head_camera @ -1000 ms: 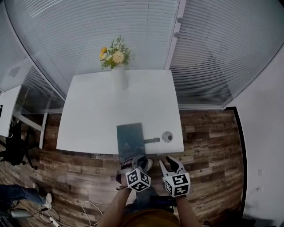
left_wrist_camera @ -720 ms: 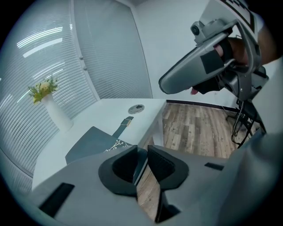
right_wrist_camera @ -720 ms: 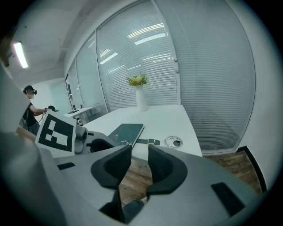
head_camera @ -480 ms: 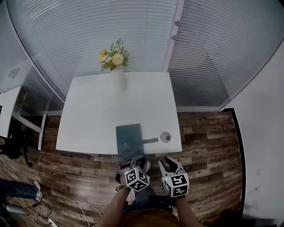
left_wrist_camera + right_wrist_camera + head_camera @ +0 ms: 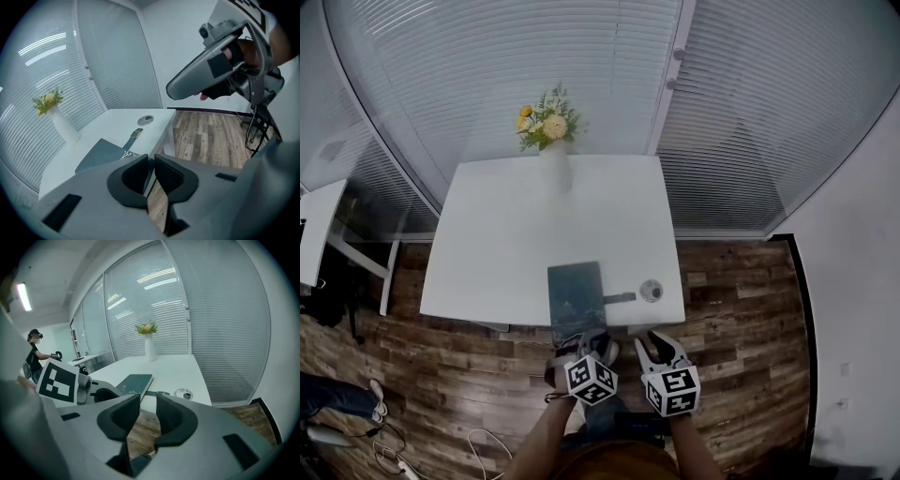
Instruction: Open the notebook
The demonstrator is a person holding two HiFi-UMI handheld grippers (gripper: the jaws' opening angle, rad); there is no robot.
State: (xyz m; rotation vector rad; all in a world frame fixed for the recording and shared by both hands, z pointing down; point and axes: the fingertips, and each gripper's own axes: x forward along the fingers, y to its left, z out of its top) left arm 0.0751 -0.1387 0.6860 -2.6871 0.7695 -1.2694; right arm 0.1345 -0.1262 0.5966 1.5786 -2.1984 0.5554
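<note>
closed notebook (image 5: 577,298) lies at the counter's (image 5: 506,244) near edge. left gripper (image 5: 151,160) and right gripper (image 5: 148,403) hover off that edge, fingers closing on nothing. only the right gripper view shows a person (image 5: 33,357) beyond the counter.

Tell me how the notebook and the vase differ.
The notebook is dark and lies flat and closed; the vase is white and stands upright. The notebook sits at the near edge of the white table; the vase stands at its far edge, holding flowers. Both rest on that table.
</note>
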